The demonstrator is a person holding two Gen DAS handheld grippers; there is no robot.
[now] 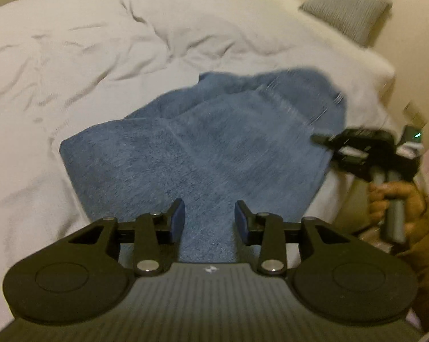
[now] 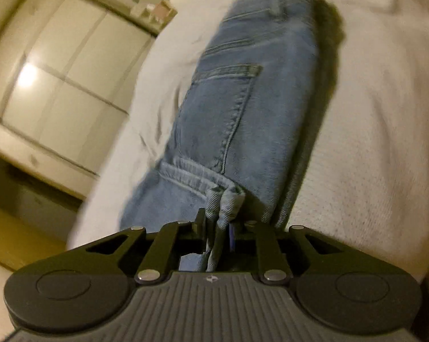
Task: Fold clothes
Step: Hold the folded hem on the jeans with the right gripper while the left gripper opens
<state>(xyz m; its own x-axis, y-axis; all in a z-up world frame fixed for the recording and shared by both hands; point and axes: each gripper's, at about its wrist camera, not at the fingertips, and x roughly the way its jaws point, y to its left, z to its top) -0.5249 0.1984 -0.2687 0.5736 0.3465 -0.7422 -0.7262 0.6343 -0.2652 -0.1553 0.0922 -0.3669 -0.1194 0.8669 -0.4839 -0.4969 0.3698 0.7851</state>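
Each gripper is built of matte black plastic: two broad rounded lobes with recessed circles, a ribbed grey centre plate bearing a small white logo, and linkage arms pinned with silver screws. Blue pads are fitted to the fingertips [image 1: 178,220] of the left gripper [image 1: 209,219]. On the right gripper [image 1: 322,139], grey handle bars and a green indicator light are seen.

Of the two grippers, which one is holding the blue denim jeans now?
The right gripper: its fingers are shut on a bunched fold of the blue denim jeans. The left gripper is open above them, holding nothing.
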